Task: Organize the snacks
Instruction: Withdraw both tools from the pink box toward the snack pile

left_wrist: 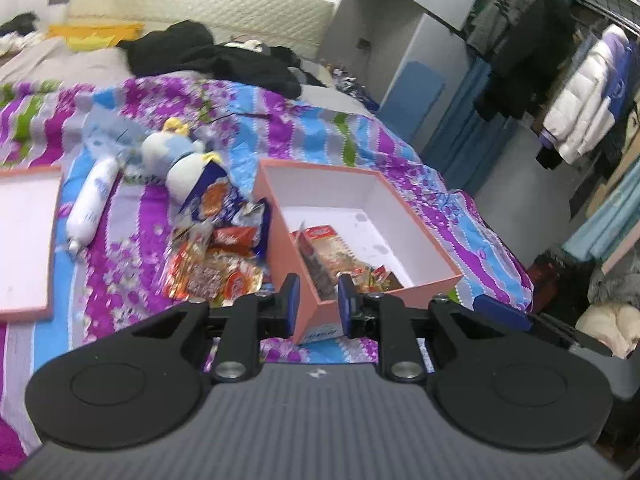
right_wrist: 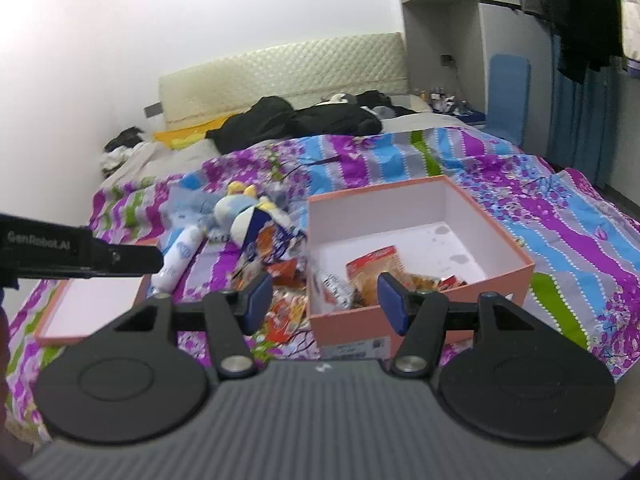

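Note:
A pink box (left_wrist: 280,220) with a white inside sits open on the bed and holds a few snack packets (left_wrist: 332,252). A pile of loose snack packets (left_wrist: 216,248) lies just left of it. My left gripper (left_wrist: 318,304) is open and empty, above the box's near corner. In the right wrist view the box (right_wrist: 516,268) holds packets (right_wrist: 376,272) at its near side, with the loose pile (right_wrist: 276,264) to its left. My right gripper (right_wrist: 324,302) is open wide and empty, above the box's near left corner. The left gripper's body (right_wrist: 80,256) shows at the left.
The box's pink lid (left_wrist: 24,240) lies upside down at the left, also in the right wrist view (right_wrist: 92,308). A white tube (left_wrist: 92,204) and a plush toy (left_wrist: 176,160) lie behind the pile. Black clothes (left_wrist: 208,56) lie near the headboard. A clothes rack (left_wrist: 580,80) stands right of the bed.

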Demonstrator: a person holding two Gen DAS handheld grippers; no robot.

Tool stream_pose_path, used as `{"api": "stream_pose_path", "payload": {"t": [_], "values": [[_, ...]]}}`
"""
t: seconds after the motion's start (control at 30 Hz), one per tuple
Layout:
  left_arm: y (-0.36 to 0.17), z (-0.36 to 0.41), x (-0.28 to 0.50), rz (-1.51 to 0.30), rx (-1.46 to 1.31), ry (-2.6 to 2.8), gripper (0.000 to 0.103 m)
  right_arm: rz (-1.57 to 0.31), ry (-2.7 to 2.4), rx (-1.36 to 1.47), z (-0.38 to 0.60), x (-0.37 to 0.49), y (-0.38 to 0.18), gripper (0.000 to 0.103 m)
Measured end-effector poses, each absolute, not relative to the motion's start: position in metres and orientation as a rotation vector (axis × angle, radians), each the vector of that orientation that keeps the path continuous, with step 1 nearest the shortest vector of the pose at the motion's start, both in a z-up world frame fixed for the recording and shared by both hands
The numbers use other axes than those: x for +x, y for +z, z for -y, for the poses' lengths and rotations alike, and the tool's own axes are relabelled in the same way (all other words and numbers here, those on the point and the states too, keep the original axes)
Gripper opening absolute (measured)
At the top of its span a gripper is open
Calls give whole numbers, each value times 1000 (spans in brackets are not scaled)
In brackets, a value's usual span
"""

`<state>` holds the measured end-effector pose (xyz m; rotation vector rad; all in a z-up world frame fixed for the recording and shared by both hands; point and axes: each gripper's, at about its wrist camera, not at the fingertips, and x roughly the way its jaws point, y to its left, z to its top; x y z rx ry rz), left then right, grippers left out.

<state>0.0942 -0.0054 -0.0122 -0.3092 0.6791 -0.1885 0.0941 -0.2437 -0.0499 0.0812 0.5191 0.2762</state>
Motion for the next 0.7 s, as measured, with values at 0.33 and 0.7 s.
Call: {"api": "stream_pose_path", "payload": {"t": [0.33,0.7], "values": [[-44,-32,48,-691,-389,-75,58,-518,372,51,214,74,-60,60],[-92,-57,35,-756,-424,-2,66,-541,446,-33,182,57,-94,60]]}}
